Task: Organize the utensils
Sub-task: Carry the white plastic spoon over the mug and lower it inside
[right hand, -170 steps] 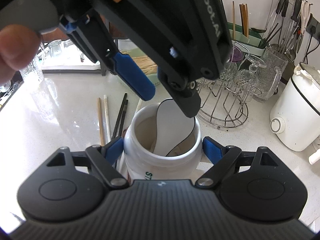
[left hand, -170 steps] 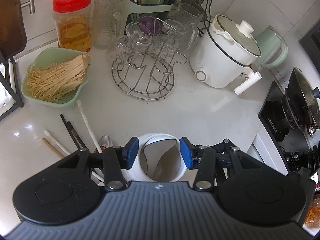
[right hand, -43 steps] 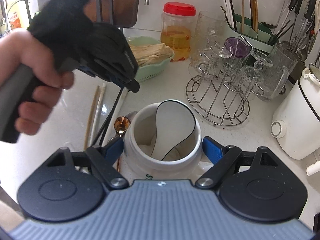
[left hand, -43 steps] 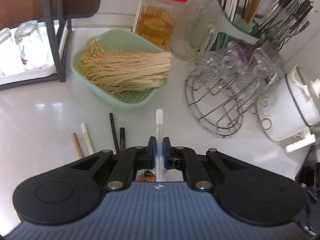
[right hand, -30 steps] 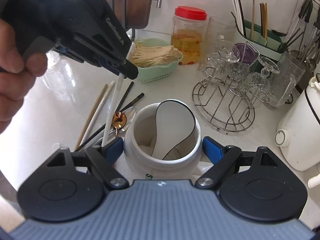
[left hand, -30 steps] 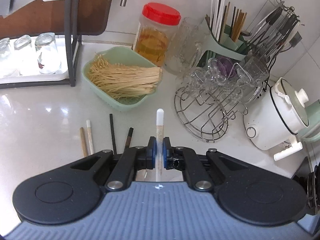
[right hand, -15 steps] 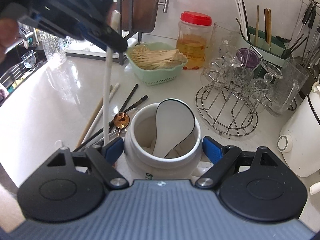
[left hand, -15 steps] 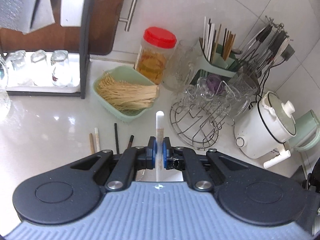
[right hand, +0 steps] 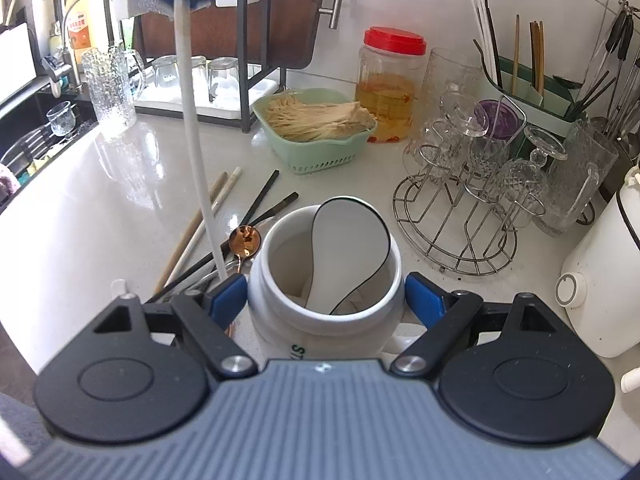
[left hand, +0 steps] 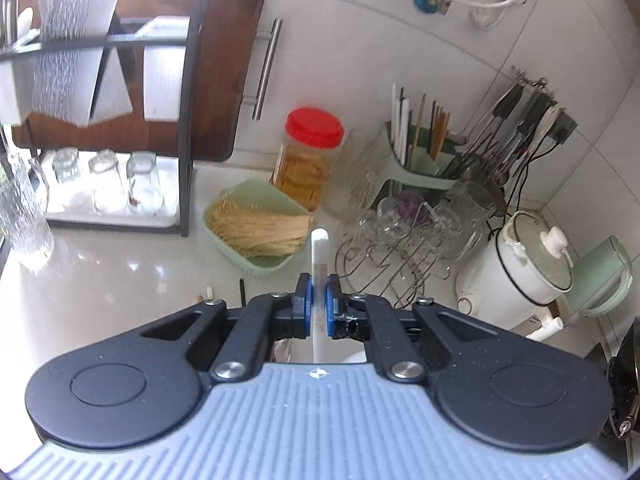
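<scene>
My left gripper (left hand: 318, 298) is shut on a white chopstick (left hand: 319, 256), held high above the counter. In the right wrist view that chopstick (right hand: 194, 140) hangs nearly upright, its lower end just left of the white ceramic jar (right hand: 324, 300). My right gripper (right hand: 326, 298) is shut on the jar, one blue pad (right hand: 226, 296) on each side. A white spoon with a dark rim (right hand: 350, 248) stands in the jar. Several chopsticks (right hand: 256, 200) and a copper spoon (right hand: 245, 238) lie on the counter left of the jar.
A green basket of noodles (right hand: 316, 128), a red-lidded jar (right hand: 390, 84), a wire rack with glasses (right hand: 468, 200), a green utensil holder (right hand: 528, 80) and a white cooker (right hand: 608, 280) stand behind and to the right. A black shelf with glasses (right hand: 200, 72) is back left.
My left gripper has risen higher with the white chopstick, lifting it off the counter and turning it nearly upright. My right gripper and the jar have stayed in place.
</scene>
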`<state>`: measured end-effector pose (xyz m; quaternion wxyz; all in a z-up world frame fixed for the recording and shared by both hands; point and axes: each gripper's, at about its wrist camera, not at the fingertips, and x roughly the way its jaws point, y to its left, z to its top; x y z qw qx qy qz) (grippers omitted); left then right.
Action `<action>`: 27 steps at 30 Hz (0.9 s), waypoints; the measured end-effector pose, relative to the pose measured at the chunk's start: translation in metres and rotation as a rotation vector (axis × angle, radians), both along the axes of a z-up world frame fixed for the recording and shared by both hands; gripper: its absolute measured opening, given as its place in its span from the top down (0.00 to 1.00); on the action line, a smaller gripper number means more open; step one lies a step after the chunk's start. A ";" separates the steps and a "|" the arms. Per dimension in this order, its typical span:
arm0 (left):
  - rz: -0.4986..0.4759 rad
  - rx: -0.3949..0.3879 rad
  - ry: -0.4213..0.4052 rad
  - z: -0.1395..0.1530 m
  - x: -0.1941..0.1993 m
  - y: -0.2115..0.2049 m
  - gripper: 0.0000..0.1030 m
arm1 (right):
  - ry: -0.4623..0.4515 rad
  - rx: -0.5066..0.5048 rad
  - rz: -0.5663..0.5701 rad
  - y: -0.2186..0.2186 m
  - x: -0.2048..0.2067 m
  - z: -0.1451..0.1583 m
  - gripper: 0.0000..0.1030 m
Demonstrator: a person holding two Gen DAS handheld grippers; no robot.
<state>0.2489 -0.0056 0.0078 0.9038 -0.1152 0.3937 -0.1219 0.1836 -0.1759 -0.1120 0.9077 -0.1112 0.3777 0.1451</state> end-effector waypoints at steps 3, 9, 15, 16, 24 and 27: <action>-0.005 0.002 -0.025 0.016 -0.004 -0.002 0.92 | -0.003 0.004 -0.002 0.000 0.000 0.000 0.14; -0.033 0.021 -0.076 0.044 0.001 -0.015 0.92 | -0.003 0.002 0.001 0.000 -0.001 0.000 0.14; -0.067 0.037 -0.132 0.072 0.002 -0.028 0.92 | -0.001 -0.002 0.009 0.000 -0.001 0.000 0.14; -0.075 0.041 -0.140 0.076 0.002 -0.030 0.92 | -0.001 -0.003 0.010 0.000 -0.001 0.000 0.14; -0.110 0.036 -0.130 0.081 0.003 -0.050 0.92 | 0.000 0.002 0.017 0.000 -0.001 0.000 0.14; -0.119 0.059 -0.113 0.073 0.004 -0.058 0.92 | -0.001 0.009 0.013 -0.001 -0.001 0.000 0.14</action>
